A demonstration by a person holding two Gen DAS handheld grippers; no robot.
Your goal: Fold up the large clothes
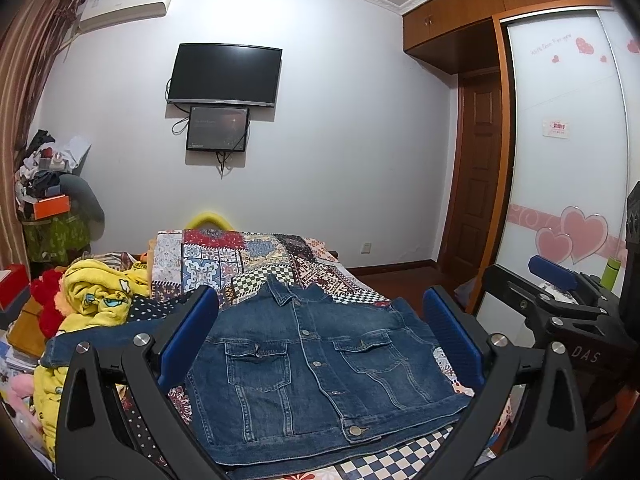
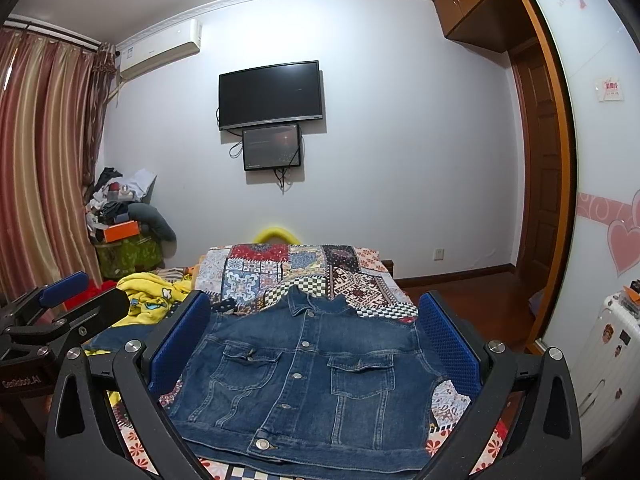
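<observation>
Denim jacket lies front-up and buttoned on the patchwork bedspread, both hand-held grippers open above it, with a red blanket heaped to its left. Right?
Not quite: the heaped blanket is yellow, as the right wrist view shows. The denim jacket, patchwork bedspread and both open grippers, left hand-held gripper and right hand-held gripper, are as stated.

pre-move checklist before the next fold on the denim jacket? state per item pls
1. Left gripper open, holding nothing: ok.
2. Right gripper open, holding nothing: ok.
3. Denim jacket flat on the patchwork bedspread, front up, buttoned: ok.
4. Sleeves tucked in: cannot tell; none show at the sides.
5. Yellow blanket apart from the jacket: ok.
6. Hem edge nearest the cameras visible: ok.
</observation>
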